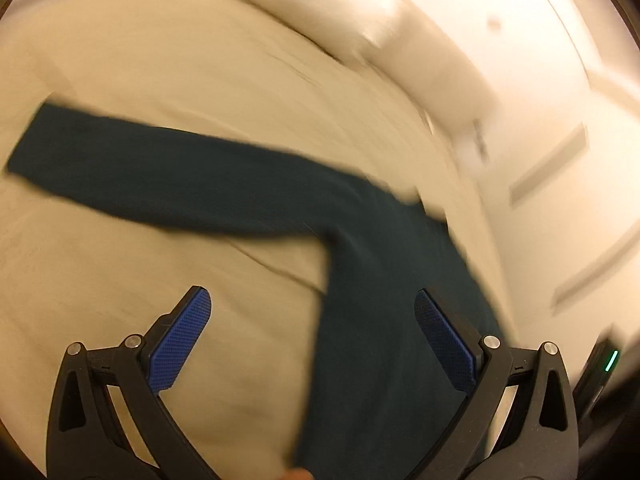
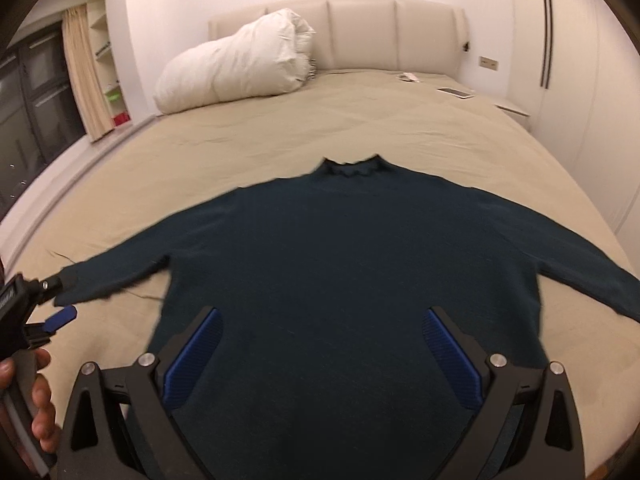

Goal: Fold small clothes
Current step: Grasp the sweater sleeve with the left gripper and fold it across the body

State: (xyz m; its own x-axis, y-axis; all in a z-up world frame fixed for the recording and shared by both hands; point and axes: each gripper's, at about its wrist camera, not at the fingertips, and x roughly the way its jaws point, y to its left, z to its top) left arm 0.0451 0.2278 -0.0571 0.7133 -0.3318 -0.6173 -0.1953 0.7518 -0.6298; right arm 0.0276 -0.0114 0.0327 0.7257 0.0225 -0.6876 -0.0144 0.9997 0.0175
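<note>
A dark teal long-sleeved sweater (image 2: 348, 264) lies flat on the beige bed (image 2: 280, 136), collar toward the headboard and both sleeves spread out. My right gripper (image 2: 324, 316) hovers open over the sweater's lower body, with nothing between its fingers. In the blurred left wrist view, one sleeve (image 1: 140, 168) stretches left and the body (image 1: 384, 320) runs down to the bottom right. My left gripper (image 1: 310, 300) is wide open and empty, its right finger over the body's edge. The right wrist view shows the left gripper (image 2: 60, 300) at the far left, near the sleeve cuff.
A rolled white duvet (image 2: 236, 64) lies against the padded headboard (image 2: 360, 32). A flat phone-like device (image 2: 456, 92) and a small item (image 2: 408, 77) sit near the bed's far right corner. A person's hand (image 2: 40, 400) holds the left gripper's handle. Wardrobe doors (image 2: 580, 80) stand at the right.
</note>
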